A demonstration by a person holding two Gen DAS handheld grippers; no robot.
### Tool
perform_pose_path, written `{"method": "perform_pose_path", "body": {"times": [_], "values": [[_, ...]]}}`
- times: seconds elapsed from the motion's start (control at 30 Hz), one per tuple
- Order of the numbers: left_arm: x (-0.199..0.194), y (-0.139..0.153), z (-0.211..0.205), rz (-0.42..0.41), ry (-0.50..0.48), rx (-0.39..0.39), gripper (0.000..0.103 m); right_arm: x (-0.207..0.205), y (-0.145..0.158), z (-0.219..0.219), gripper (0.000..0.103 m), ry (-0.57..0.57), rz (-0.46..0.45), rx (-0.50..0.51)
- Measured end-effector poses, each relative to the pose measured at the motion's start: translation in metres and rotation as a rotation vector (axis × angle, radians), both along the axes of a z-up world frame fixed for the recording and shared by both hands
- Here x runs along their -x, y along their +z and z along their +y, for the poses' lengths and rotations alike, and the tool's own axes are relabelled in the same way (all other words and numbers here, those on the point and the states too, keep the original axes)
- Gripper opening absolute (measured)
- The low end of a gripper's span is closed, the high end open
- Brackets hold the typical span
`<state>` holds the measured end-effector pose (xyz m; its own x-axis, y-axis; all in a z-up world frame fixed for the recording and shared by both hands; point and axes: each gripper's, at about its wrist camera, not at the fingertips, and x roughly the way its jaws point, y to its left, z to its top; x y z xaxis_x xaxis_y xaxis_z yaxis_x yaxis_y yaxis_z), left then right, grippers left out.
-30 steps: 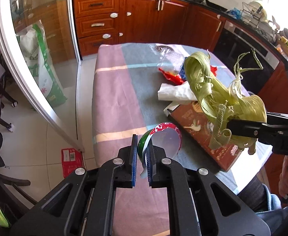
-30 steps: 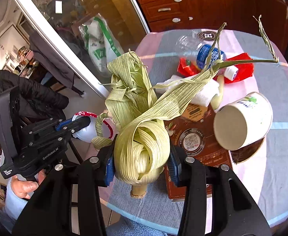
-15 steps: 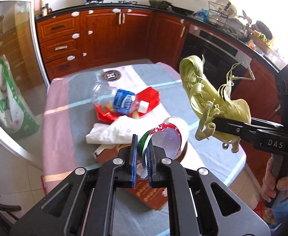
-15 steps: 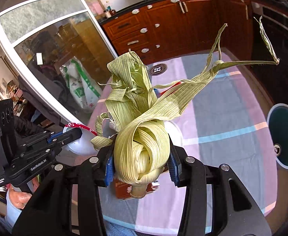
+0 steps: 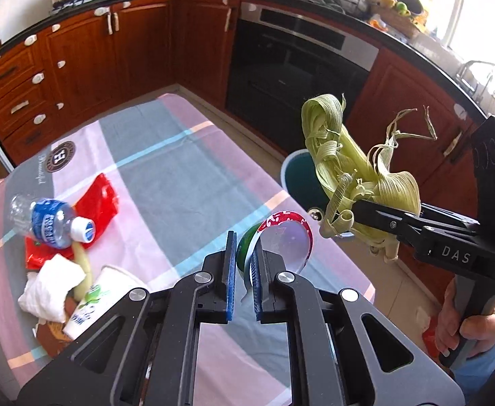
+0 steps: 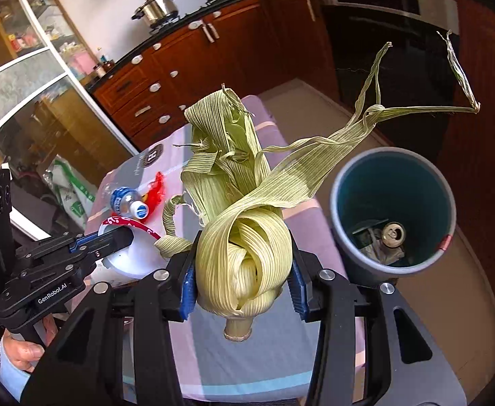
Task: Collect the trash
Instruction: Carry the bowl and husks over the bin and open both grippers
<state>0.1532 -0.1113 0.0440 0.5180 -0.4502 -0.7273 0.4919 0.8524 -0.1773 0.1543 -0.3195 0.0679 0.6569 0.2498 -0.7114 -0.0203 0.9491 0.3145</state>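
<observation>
Bin (image 6: 443, 182) holds a can; right gripper (image 6: 242, 287) clamps husk (image 6: 233, 182), left gripper (image 5: 244, 267) pinches cup (image 5: 289, 237); bottle (image 5: 49, 221), wrapper (image 5: 100, 196), tissue (image 5: 51, 287) remain on table (image 5: 186, 169).

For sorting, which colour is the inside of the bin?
Teal inside the bin; right wrist view shows it best.

You're holding a pale yellow-green, finely ribbed bundle of corn husk (image 6: 244, 257) between blue pads (image 6: 187, 287), and a white paper cup with a red-and-green patterned rim (image 5: 283, 240). The grey cylindrical bin (image 6: 392, 209) is teal inside. The tablecloth (image 5: 179, 169) shows pink and grey blocks with thin light-blue and peach stripes. A clear bottle with blue label (image 5: 49, 221) lies on what looks like red plastic wrapping (image 5: 100, 196).
</observation>
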Motion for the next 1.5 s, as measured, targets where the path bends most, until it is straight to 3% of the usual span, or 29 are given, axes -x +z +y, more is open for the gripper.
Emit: {"method": "perform_pose_path", "body": {"times": [0.23, 0.47, 0.8, 0.83, 0.87, 0.9, 0.93, 1.03, 1.5], "values": [[-0.030, -0.023, -0.085, 0.051, -0.090, -0.055, 0.009, -0.011, -0.025, -0.082, 0.042, -0.141, 0.042, -0.014], [-0.057, -0.059, -0.169, 0.119, -0.184, -0.104, 0.009, -0.028, -0.060, -0.153, 0.042, -0.279, 0.141, -0.014], [-0.081, -0.094, -0.235, 0.194, -0.226, -0.151, 0.012, -0.059, -0.096, -0.175, 0.046, -0.293, 0.245, -0.021], [-0.083, -0.095, -0.238, 0.202, -0.227, -0.153, 0.024, -0.061, -0.097, -0.175, 0.049, -0.291, 0.248, -0.023], [-0.085, -0.096, -0.239, 0.209, -0.226, -0.152, 0.053, -0.063, -0.097, -0.175, 0.056, -0.293, 0.249, -0.021], [-0.086, -0.096, -0.240, 0.203, -0.214, -0.151, 0.066, -0.064, -0.096, -0.175, 0.062, -0.292, 0.245, -0.027], [-0.086, -0.094, -0.239, 0.185, -0.196, -0.150, 0.079, -0.065, -0.095, -0.176, 0.074, -0.293, 0.239, -0.041], [-0.082, -0.091, -0.234, 0.154, -0.163, -0.157, 0.099, -0.065, -0.089, -0.175, 0.083, -0.315, 0.215, -0.048], [-0.063, -0.080, -0.215, 0.186, -0.105, -0.177, 0.099, -0.047, -0.079, -0.171, 0.086, -0.350, 0.250, -0.053]]}}
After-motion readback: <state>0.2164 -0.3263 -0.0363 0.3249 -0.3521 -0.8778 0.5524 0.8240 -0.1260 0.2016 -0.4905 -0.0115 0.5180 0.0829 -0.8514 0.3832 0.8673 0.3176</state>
